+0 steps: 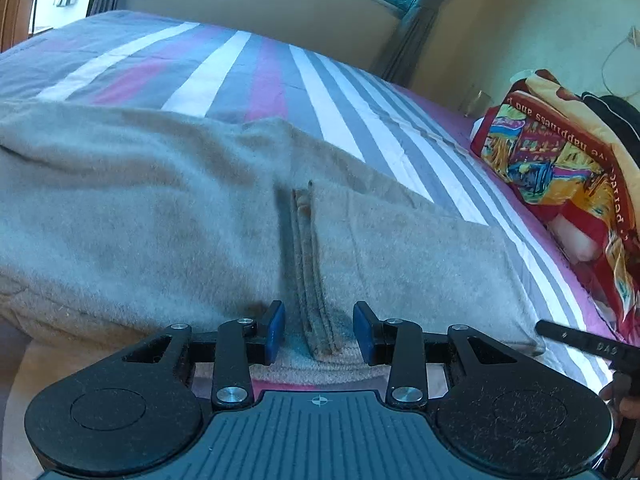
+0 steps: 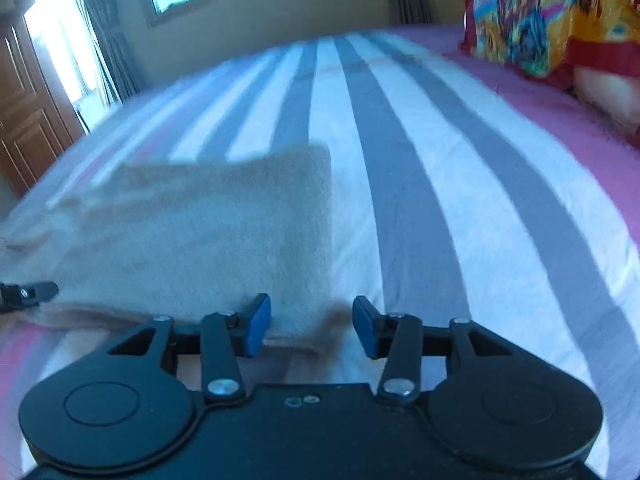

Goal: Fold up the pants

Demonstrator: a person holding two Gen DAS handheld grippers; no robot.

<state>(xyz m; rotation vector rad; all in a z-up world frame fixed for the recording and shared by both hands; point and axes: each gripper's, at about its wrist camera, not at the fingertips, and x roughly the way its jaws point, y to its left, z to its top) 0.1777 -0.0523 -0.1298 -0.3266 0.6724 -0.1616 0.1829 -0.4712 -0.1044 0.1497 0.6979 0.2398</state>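
Note:
Grey-beige fleece pants (image 1: 168,216) lie flat on the striped bed, with a seam and drawstring (image 1: 308,264) running up the middle. My left gripper (image 1: 319,330) is open at the near edge of the pants, its blue pads on either side of the seam. In the right wrist view the pants (image 2: 224,232) lie to the left, with their right corner near my right gripper (image 2: 312,326), which is open over that near corner. The right gripper's tip (image 1: 576,338) shows at the right in the left wrist view; the left gripper's tip (image 2: 28,294) shows at the far left.
The bed (image 2: 420,184) has a grey, white and pink striped cover. A colourful pillow (image 1: 560,168) lies at the right, also in the right wrist view (image 2: 552,20). A wall with windows and curtains is behind, and a wooden door (image 2: 28,120) at the left.

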